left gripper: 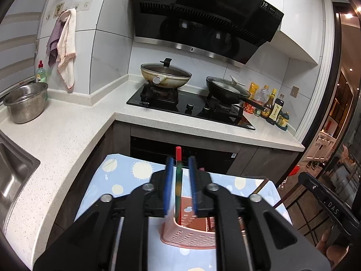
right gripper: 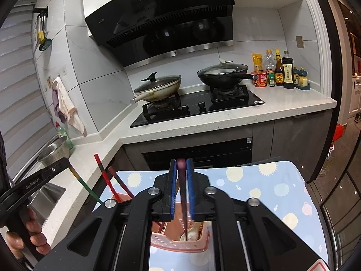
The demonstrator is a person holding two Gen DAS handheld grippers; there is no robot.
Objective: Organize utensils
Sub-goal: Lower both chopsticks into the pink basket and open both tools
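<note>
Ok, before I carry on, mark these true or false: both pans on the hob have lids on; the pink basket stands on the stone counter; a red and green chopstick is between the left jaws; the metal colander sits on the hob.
1. The pale wok and the black pan on the hob both have lids on. True.
2. The pink basket stands on the stone counter. False: it stands on the blue patterned cloth.
3. A red and green chopstick is between the jaws of the left gripper. True.
4. The metal colander sits on the hob. False: it is on the counter beside the sink.
</note>
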